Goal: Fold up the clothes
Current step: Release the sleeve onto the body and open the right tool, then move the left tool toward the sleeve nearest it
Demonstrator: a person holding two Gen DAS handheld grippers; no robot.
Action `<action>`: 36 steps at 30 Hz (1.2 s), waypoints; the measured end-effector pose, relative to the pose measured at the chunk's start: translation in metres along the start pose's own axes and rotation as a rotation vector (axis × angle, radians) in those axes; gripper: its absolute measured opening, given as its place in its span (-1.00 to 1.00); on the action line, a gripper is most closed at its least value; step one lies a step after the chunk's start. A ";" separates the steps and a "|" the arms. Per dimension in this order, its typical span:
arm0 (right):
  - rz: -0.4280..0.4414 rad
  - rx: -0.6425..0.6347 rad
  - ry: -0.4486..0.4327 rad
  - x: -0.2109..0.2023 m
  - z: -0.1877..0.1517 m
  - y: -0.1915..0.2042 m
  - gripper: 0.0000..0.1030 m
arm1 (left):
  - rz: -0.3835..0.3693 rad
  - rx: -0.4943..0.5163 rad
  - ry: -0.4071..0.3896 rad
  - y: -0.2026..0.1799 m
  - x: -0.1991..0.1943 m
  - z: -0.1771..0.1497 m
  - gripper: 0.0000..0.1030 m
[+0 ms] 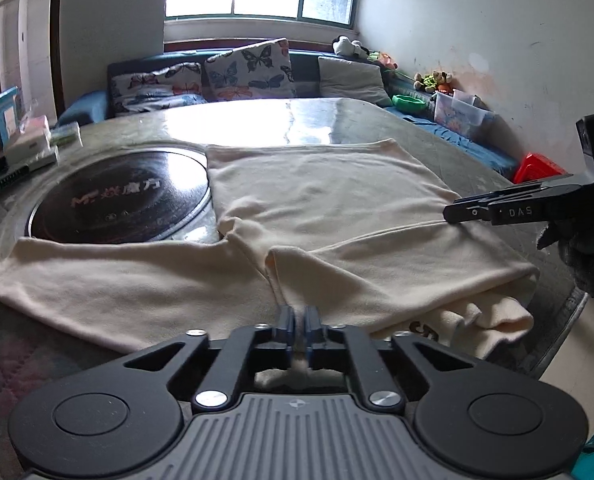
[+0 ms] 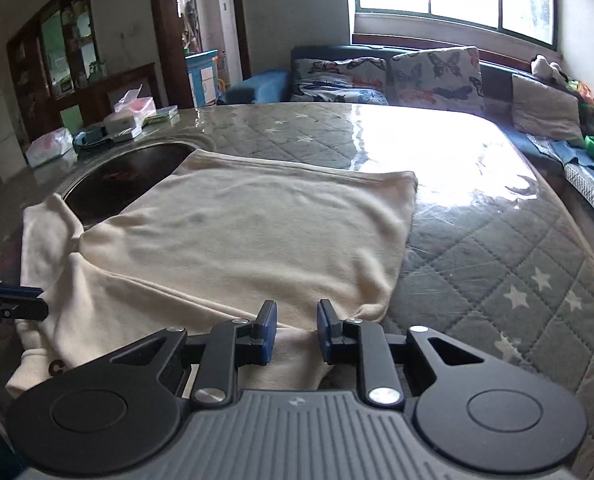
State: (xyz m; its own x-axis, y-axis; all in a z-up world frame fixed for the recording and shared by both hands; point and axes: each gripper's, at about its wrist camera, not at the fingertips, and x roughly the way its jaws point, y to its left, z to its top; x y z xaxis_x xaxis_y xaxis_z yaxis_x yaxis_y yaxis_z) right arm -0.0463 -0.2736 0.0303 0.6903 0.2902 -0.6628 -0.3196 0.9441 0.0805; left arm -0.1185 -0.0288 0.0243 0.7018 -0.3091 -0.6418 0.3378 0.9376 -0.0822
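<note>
Now the cream sweatshirt (image 1: pixel 321 216) lies spread on the quilted surface (image 2: pixel 497 264), its far-left part overlapping the round black cooktop (image 1: pixel 121 196) set into that surface. The left gripper (image 1: pixel 300 320) has its fingers pressed together on a pinch of the sweatshirt's near edge. The right gripper (image 2: pixel 296 328), near the sweatshirt's near right corner, has its fingers parted above the cloth, holding nothing.

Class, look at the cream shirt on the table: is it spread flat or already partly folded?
Partly folded. One side of the cream shirt is doubled over its body, while a sleeve lies spread toward the black round plate.
</note>
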 end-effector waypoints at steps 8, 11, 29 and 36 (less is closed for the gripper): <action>-0.008 -0.015 0.003 -0.002 0.005 0.004 -0.65 | -0.019 -0.021 0.015 0.009 -0.005 0.000 -0.83; 0.028 -0.045 -0.011 -0.009 0.010 0.017 -0.64 | -0.011 -0.038 0.013 0.015 -0.009 0.001 -0.80; 0.332 -0.324 0.043 0.028 0.014 0.148 -0.65 | 0.345 -0.309 -0.043 0.123 -0.026 0.010 -0.03; 0.393 -0.277 0.054 0.029 0.017 0.154 -0.65 | 0.434 -0.385 -0.050 0.149 -0.021 0.010 -0.03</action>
State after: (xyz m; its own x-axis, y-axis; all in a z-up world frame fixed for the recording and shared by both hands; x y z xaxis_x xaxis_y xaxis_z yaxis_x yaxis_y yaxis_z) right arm -0.0648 -0.1174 0.0359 0.4502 0.6007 -0.6607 -0.7155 0.6853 0.1357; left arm -0.0763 0.1158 0.0333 0.7569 0.1184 -0.6427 -0.2333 0.9676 -0.0965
